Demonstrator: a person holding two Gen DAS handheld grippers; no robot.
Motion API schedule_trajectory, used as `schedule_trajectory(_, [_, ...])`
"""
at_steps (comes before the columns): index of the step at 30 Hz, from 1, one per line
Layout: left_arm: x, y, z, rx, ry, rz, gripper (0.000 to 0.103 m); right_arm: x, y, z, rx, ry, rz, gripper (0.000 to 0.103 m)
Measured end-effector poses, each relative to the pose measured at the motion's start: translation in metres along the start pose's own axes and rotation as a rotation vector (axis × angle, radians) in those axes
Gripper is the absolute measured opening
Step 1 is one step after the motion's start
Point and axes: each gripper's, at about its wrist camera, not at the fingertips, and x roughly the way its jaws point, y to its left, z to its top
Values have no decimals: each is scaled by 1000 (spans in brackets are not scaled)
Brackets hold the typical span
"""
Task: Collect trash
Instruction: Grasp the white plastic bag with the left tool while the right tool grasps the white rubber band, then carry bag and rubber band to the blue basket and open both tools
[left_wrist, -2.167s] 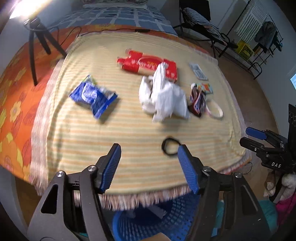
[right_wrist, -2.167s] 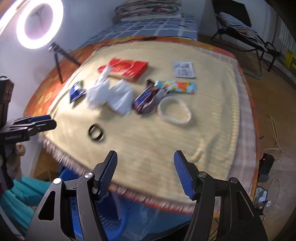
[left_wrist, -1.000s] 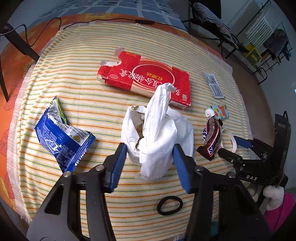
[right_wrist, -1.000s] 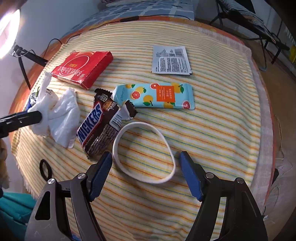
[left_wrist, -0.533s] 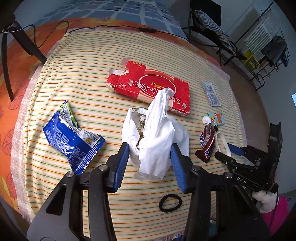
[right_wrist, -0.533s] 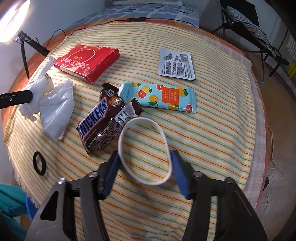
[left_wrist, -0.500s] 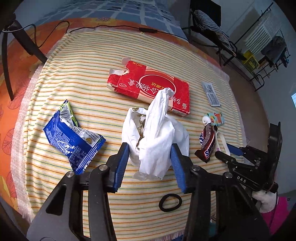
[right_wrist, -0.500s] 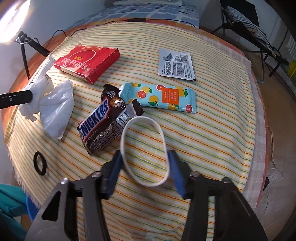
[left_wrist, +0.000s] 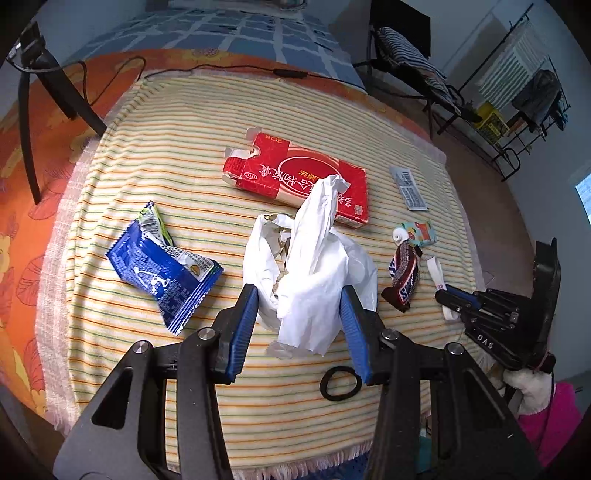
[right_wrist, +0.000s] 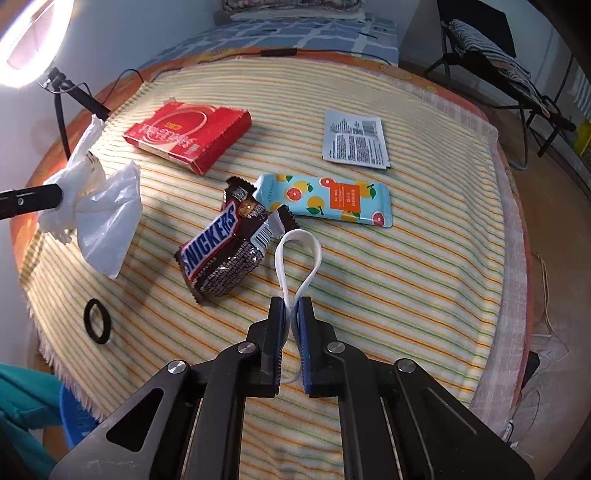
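My left gripper (left_wrist: 301, 314) is shut on a crumpled white plastic bag (left_wrist: 314, 266), which hangs just above the striped cloth (left_wrist: 184, 166). In the right wrist view the bag (right_wrist: 103, 221) dangles from the left fingertips (right_wrist: 40, 197) at the far left. My right gripper (right_wrist: 291, 306) is shut on a white band (right_wrist: 299, 240), pinched into a narrow loop that stands out ahead of the jaws. A Snickers wrapper (right_wrist: 218, 254) lies just left of the loop. From the left wrist, the right gripper (left_wrist: 454, 299) shows at the cloth's right edge.
On the cloth lie a red box (left_wrist: 295, 177), a blue wrapper (left_wrist: 162, 273), a fruit-printed packet (right_wrist: 332, 203), a grey sachet (right_wrist: 354, 140) and a black ring (right_wrist: 96, 320). A blue basket (right_wrist: 74, 406) stands below the near edge. A ring light (right_wrist: 22, 44) stands at left.
The right jaws closed on the white band and squeezed its round shape into a narrow loop. The left gripper rose a little with the bag between its fingers.
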Motion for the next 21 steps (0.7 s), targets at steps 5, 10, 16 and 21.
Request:
schedule_trajectory(5, [-19,-5,-11,37,-20,-1,46,-22,7,-8,-16,-33,1,7])
schedule_trajectory(10, [-37,-9,-27,68,-32,-2,46,-47,27,-21,-52,-67,1,7])
schedule_trajectory(16, [-54,-11,-56,102,-21,-3,46,-69,53,-42,-99,-91,9,7])
schedule_trajectory(21, [-67,-13,-87,131,-7,-1,46,-83,75,-60,-119,-100,44,7])
